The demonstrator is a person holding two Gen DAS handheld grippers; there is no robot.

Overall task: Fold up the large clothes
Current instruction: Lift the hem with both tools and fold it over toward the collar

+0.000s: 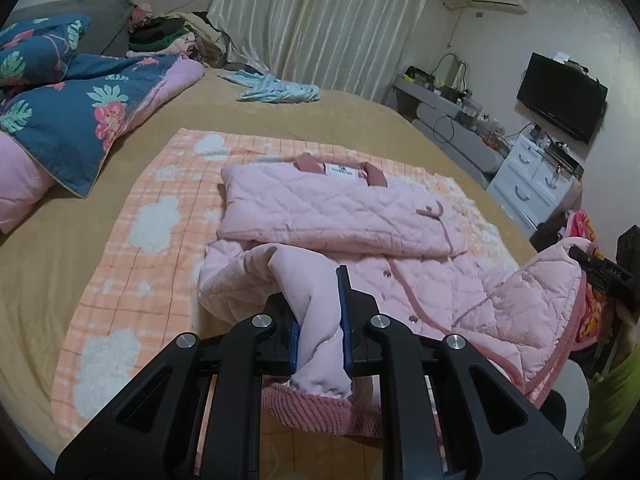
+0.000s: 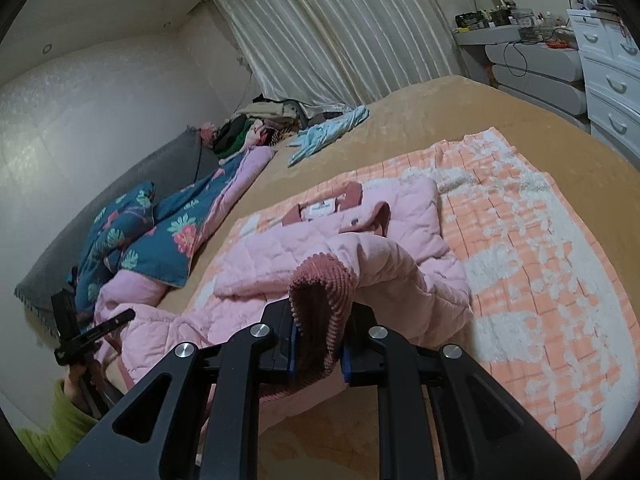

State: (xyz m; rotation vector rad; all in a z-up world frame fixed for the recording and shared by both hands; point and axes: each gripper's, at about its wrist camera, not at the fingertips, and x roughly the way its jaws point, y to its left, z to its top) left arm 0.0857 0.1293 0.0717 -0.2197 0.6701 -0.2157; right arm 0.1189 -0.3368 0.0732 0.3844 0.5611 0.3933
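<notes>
We have both grippers clamped on the near hem of the pink quilted jacket (image 1: 340,208), which lies on the orange-and-white checked blanket (image 1: 132,216) spread over the tan bed (image 1: 340,112). The left gripper (image 1: 322,320) pinches a fold of the jacket's smooth pale lining between its blue pads, with the ribbed dusty-pink hem trim bunched just below its fingers. The right gripper (image 2: 320,344) is closed on that same ribbed trim (image 2: 320,308) — a thick loop of it stands up between the jaws. In the left wrist view the right gripper appears at the right edge, gripping the hem, and the cloth between the two grips is raised off the blanket.

The jacket's far part is folded: a quilted panel lies across the chest, and the darker pink collar (image 1: 306,160) with its white label sits at the far end. Snap buttons (image 1: 414,319) run along the near front.

To the left on the bed lies a blue floral quilt (image 1: 68,108) with pink backing; far beyond the jacket a pale blue garment (image 1: 280,90) is crumpled near the striped curtain (image 1: 320,20). A heap of clothes (image 1: 168,36) sits at the far left corner. On the right stand a white drawer unit (image 1: 532,184) and a dark television (image 1: 562,96) — a green sleeve (image 2: 60,432) shows at the frame edge.
</notes>
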